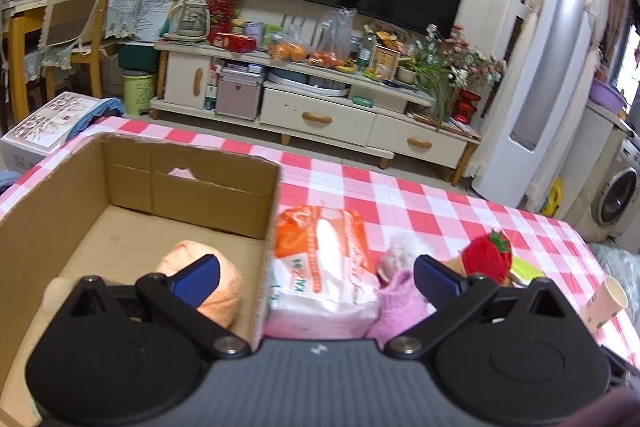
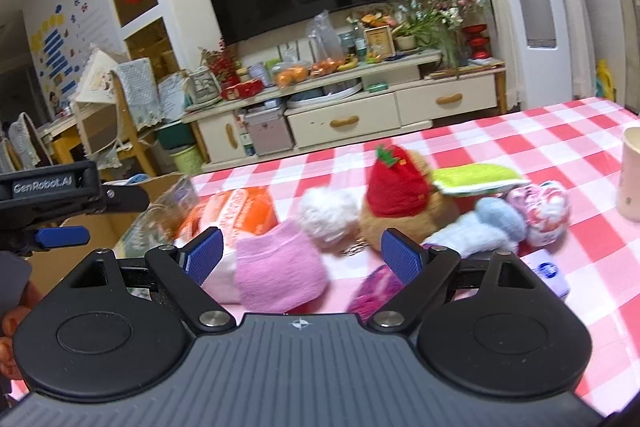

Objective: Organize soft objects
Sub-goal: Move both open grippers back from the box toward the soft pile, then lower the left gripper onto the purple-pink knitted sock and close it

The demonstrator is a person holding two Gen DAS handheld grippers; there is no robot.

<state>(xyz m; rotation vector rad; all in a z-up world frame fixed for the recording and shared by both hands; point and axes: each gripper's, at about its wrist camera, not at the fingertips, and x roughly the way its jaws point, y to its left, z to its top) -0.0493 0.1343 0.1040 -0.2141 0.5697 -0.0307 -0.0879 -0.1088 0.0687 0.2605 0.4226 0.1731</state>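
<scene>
- My left claw (image 1: 316,277) and right claw (image 2: 301,251) are black with blue pads.
- The tabletop (image 2: 560,131) wears red-and-white checks.
- The cardboard box (image 1: 168,183) is plain brown.
- The tissue pack (image 1: 320,247) is orange and white.
- The sock (image 2: 280,271) is pink.
- The strawberry hat (image 2: 394,185) is red with a green top.

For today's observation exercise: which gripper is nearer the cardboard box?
Left. The left gripper hangs over the cardboard box wall; the right gripper hovers over soft things beside it.
</scene>
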